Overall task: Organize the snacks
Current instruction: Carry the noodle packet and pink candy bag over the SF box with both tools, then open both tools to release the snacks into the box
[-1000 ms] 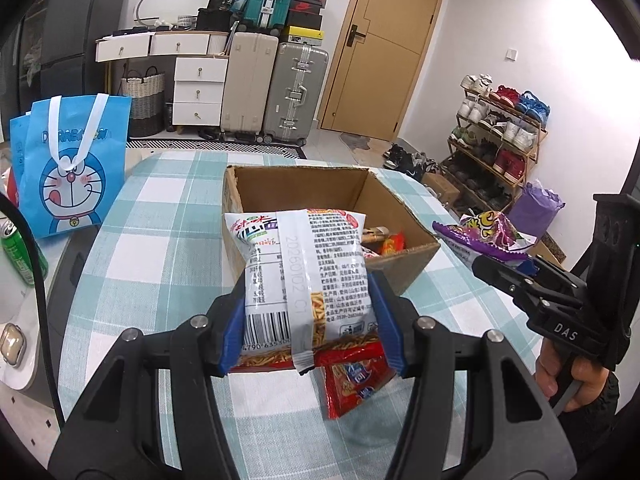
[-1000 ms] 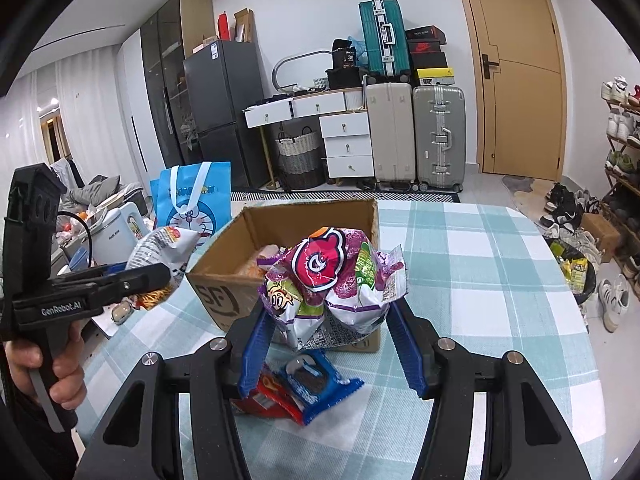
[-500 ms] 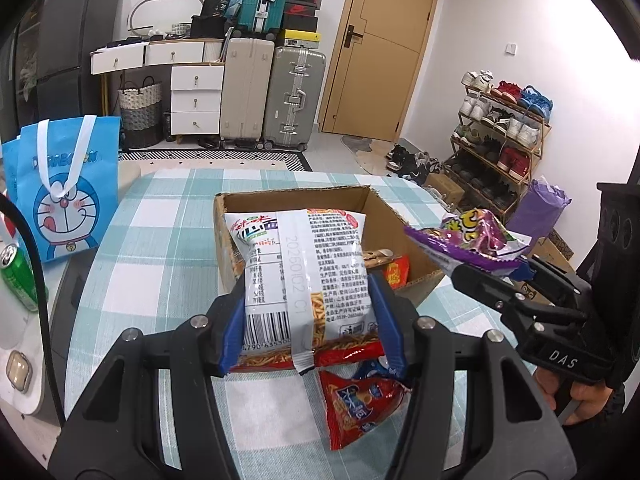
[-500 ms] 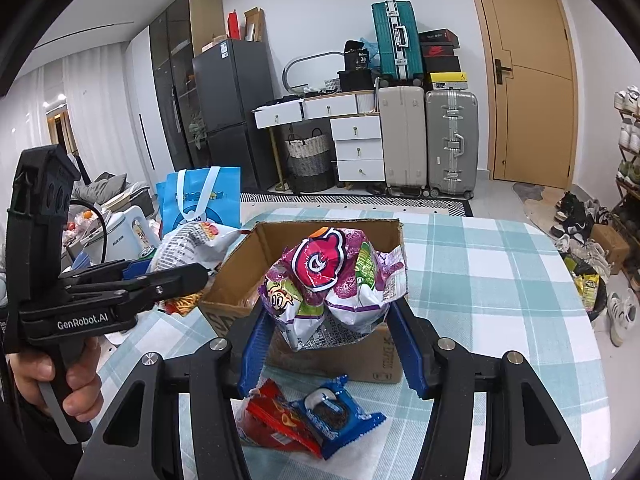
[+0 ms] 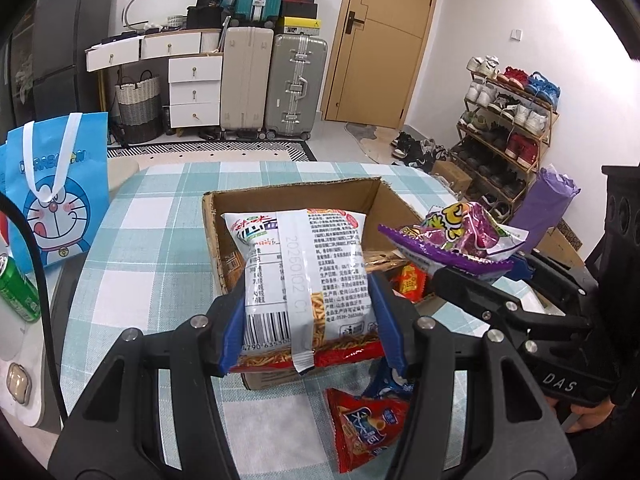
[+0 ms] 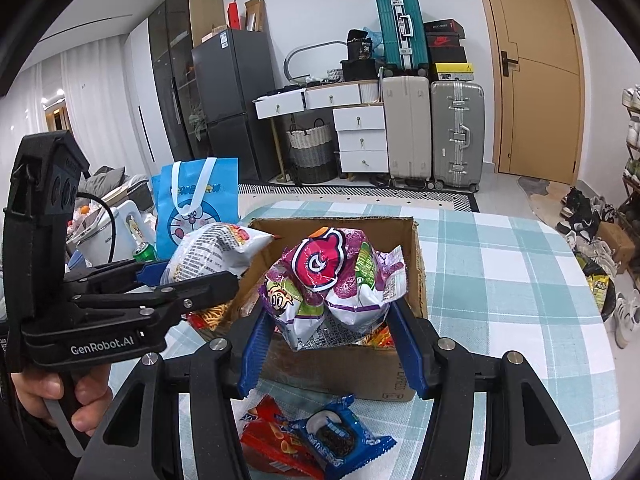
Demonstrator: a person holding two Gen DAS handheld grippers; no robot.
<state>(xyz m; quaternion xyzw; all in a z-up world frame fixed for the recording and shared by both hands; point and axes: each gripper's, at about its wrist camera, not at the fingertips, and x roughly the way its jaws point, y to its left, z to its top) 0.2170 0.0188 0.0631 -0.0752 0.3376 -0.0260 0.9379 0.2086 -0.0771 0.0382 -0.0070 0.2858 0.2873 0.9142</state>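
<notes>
The left-wrist view alone shows a red snack packet (image 5: 407, 283) lying inside the open brown cardboard box (image 5: 288, 196) on the teal-and-white checked tablecloth (image 5: 152, 216); the right-wrist view alone shows a blue cookie packet (image 6: 340, 442) whole, lying beside a red chip packet (image 6: 272, 440) on the cloth just in front of the box. The left gripper (image 5: 310, 320), jaws partway closed, clamps a white noodle-snack bag with a barcode (image 5: 304, 276) above the box's near wall. The right gripper (image 6: 328, 344), jaws likewise narrowed, squeezes a crumpled purple-and-white snack bag with a red emblem (image 6: 328, 280) over the box opening.
</notes>
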